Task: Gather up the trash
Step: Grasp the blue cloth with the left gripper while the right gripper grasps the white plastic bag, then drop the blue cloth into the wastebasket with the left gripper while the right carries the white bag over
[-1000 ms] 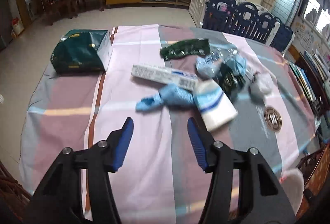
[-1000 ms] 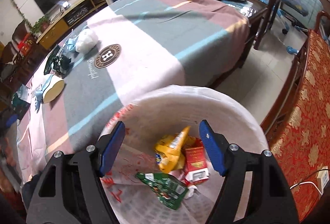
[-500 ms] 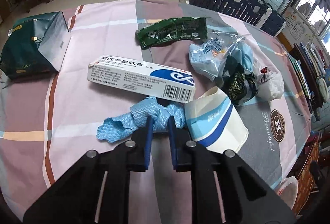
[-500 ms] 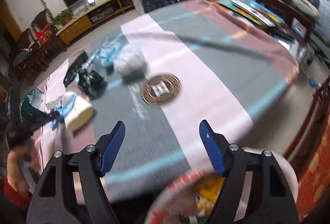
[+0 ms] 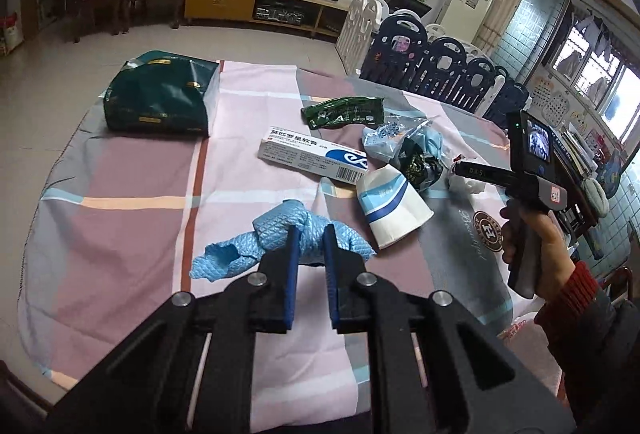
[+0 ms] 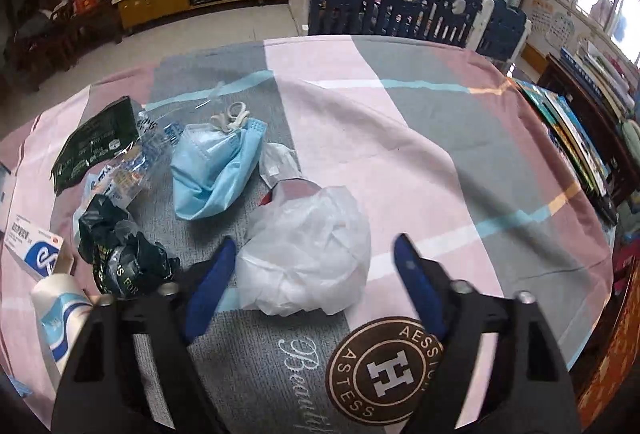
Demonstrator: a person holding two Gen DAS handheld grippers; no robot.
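In the left wrist view my left gripper (image 5: 311,234) is shut on a crumpled blue quilted cloth (image 5: 276,234) near the table's front. Beyond it lie a tipped paper cup (image 5: 390,210), a white medicine box (image 5: 316,158) and a green wrapper (image 5: 344,112). In the right wrist view my right gripper (image 6: 316,246) straddles a white plastic bag (image 6: 308,258), and its jaws are closing. The left pad is at the bag's edge, while the right pad stands apart from it. A blue face mask (image 6: 216,170) and a dark crumpled wrapper (image 6: 120,254) lie to the left.
A dark green gift bag (image 5: 160,102) stands at the far left of the checked tablecloth (image 5: 140,202). A navy playpen fence (image 6: 400,6) runs behind the table. Books (image 6: 572,130) lie stacked on a side table at the right. A hand (image 5: 528,234) in a red sleeve holds the right gripper.
My left gripper went forward, shut on the blue cloth and drew back with it. My right gripper swung from above the white bin to the white bag, its jaws narrower.
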